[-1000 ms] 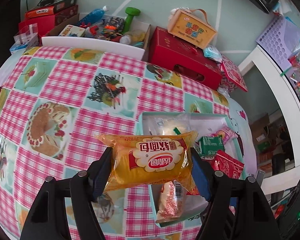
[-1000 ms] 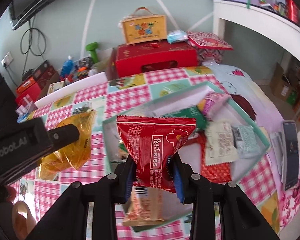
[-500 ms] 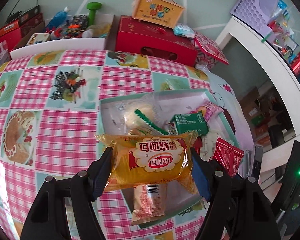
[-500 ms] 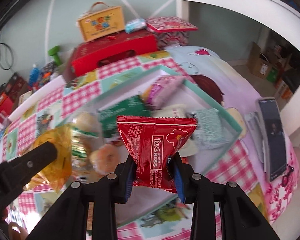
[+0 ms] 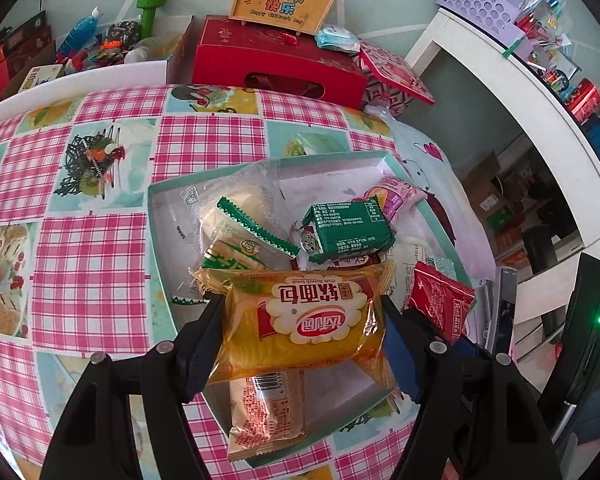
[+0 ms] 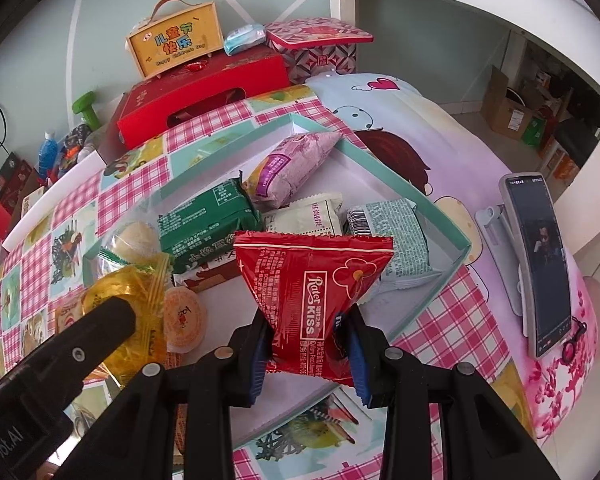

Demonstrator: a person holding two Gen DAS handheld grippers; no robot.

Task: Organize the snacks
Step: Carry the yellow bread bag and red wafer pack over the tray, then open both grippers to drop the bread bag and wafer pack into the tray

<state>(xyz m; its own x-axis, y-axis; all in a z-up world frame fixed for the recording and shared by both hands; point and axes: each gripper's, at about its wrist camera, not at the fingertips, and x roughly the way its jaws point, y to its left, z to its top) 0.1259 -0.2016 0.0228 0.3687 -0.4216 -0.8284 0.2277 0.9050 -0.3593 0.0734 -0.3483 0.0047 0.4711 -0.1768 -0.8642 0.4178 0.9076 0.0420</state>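
Since a moment ago we have swung over the checked surface [image 5: 92,264], so the teal tray [image 5: 158,248] of snacks now fills both views and sits nearer. Our left claw [image 5: 300,332] still pinches the yellow bread packet [image 5: 304,324] above the tray's near end. Our right claw [image 6: 306,344] still pinches the red Ruter Kiss packet [image 6: 312,288], held over the tray's near edge, to the right of the left claw.

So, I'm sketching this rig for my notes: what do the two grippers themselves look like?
Both match: the left gripper and right gripper have glossy black plastic arms with round silver fasteners and blue finger pads. The left gripper's body carries partial white lettering. No cables or sleeves visible.
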